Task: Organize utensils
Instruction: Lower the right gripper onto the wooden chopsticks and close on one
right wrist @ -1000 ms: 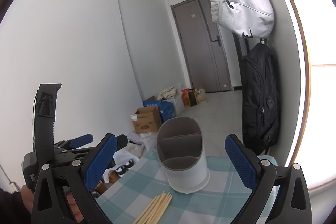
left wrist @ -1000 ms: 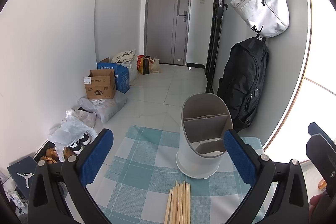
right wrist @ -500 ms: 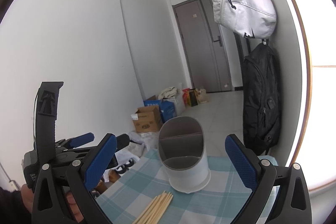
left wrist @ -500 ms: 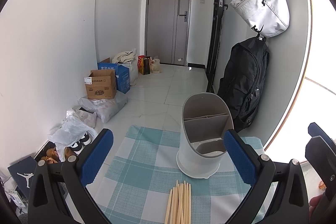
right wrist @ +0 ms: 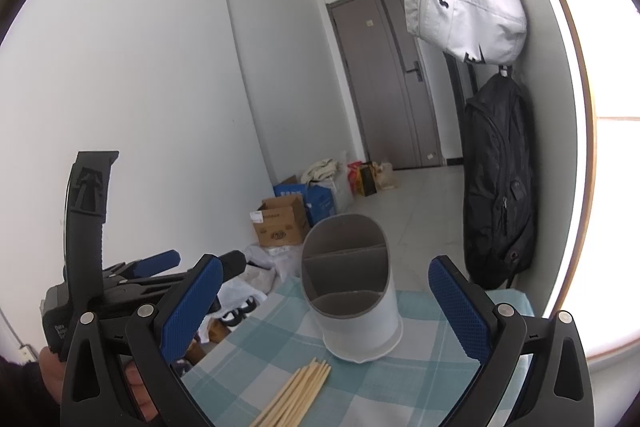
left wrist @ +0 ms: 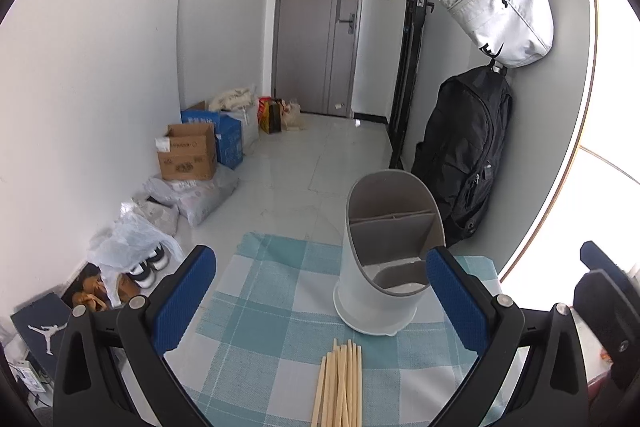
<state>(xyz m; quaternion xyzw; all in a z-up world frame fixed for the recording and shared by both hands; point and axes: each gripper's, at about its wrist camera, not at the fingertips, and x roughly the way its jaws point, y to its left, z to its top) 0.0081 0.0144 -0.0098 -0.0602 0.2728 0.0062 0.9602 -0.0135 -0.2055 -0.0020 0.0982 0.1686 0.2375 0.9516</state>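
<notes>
Both the left gripper [left wrist: 318, 301] and the right gripper [right wrist: 322, 301] have their fingers spread wide and hold nothing. The bundle of wooden chopsticks [left wrist: 340, 383] lies at the bottom centre on the checked cloth [left wrist: 276, 311], just before the white utensil holder [left wrist: 386, 255].

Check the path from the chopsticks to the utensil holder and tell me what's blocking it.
Nothing visible blocks it. The chopsticks lie bundled on the checked cloth, tips pointing at the utensil holder, with only bare cloth between them. The holder's compartments look empty. Both the left gripper and right gripper are open and hold nothing.
</notes>
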